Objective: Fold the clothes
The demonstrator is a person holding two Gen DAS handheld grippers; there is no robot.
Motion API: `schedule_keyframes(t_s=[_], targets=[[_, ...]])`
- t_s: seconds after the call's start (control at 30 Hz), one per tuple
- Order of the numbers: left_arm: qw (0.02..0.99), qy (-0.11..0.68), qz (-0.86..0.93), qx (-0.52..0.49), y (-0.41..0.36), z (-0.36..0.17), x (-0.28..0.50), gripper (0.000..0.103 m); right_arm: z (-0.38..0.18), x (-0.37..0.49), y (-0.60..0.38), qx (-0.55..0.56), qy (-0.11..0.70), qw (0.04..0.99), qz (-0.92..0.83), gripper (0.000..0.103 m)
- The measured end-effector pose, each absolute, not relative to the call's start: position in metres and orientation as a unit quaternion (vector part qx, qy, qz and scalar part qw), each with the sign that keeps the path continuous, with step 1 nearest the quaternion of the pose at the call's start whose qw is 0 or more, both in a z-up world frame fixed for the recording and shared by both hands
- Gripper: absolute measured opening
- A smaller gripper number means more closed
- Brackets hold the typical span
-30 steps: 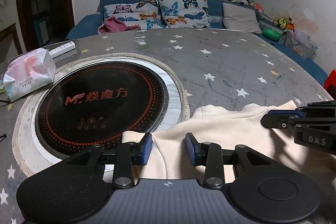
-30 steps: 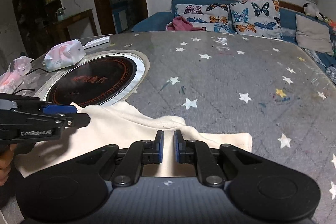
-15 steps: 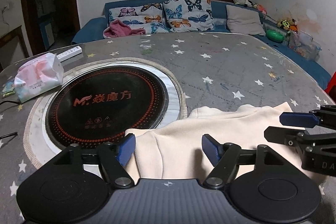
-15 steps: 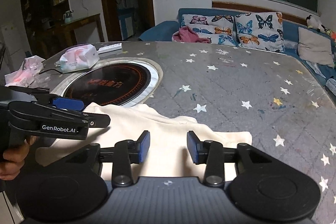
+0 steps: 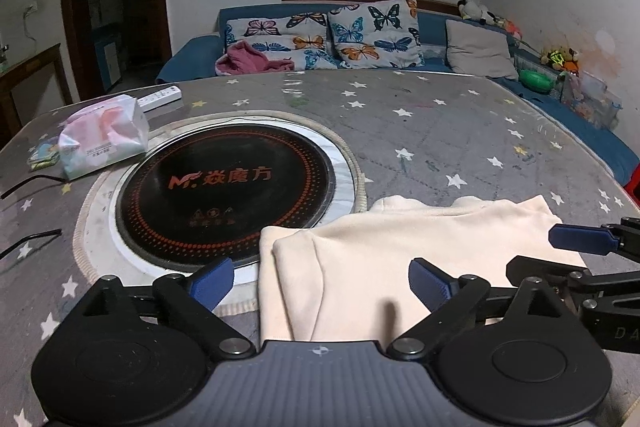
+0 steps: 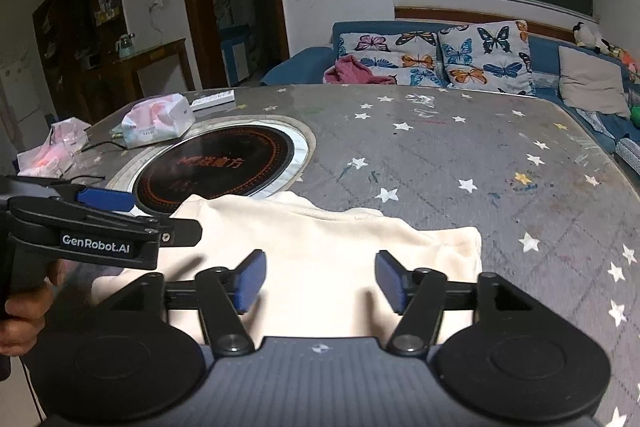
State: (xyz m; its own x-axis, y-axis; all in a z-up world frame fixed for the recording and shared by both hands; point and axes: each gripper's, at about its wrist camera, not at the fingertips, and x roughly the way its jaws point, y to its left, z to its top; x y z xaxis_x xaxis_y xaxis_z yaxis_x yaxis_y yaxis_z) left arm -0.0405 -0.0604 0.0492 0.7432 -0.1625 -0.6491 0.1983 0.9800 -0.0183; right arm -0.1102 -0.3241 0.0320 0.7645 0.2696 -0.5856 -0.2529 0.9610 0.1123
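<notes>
A cream garment (image 5: pixel 400 247) lies folded on the grey star-patterned table, its left edge overlapping the round cooktop's rim; it also shows in the right wrist view (image 6: pixel 320 259). My left gripper (image 5: pixel 320 287) is open and empty, raised just above the garment's near left part. My right gripper (image 6: pixel 320 283) is open and empty above the garment's near right part. Each gripper shows in the other's view, the right one (image 5: pixel 580 251) at the garment's right edge and the left one (image 6: pixel 120 219) at its left edge.
A black round cooktop (image 5: pixel 228 195) is set into the table left of the garment. A tissue pack (image 5: pixel 104 135) and a white remote (image 5: pixel 160 97) lie at the far left, with cables nearby. A blue sofa with butterfly cushions (image 5: pixel 340 35) stands behind.
Both grippers have opened wide and let go of the garment, then lifted and drawn back a little. The garment stays flat on the table.
</notes>
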Motion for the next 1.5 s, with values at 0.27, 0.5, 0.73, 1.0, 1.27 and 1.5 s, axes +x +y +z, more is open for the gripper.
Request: schedule_keyframes(t_s=[0.27, 0.5, 0.73, 1.0, 1.27, 1.5], targets=[[0.936, 0.339, -0.09, 0.023, -0.056, 0.052, -0.055, 0.103, 0.034, -0.12, -0.325, 0.017, 0.31, 0.942, 0.126, 0.073], [0.936, 0.341, -0.081, 0.019, -0.053, 0.054, -0.064, 0.103, 0.036, -0.128, -0.324, 0.019, 0.303, 0.946, 0.117, 0.079], [0.936, 0.343, -0.076, 0.019, -0.054, 0.056, -0.074, 0.103, 0.036, -0.137, -0.322, 0.018, 0.299, 0.947, 0.115, 0.088], [0.933, 0.352, -0.064, 0.03, -0.059, 0.055, -0.084, 0.103, 0.035, -0.147, -0.324, 0.021, 0.295, 0.949, 0.111, 0.095], [0.932, 0.358, -0.054, 0.036, -0.062, 0.056, -0.091, 0.103, 0.035, -0.153, -0.322, 0.016, 0.293, 0.949, 0.113, 0.098], [0.932, 0.356, -0.052, 0.039, -0.063, 0.055, -0.096, 0.103, 0.034, -0.158, -0.319, 0.01, 0.291, 0.949, 0.117, 0.099]])
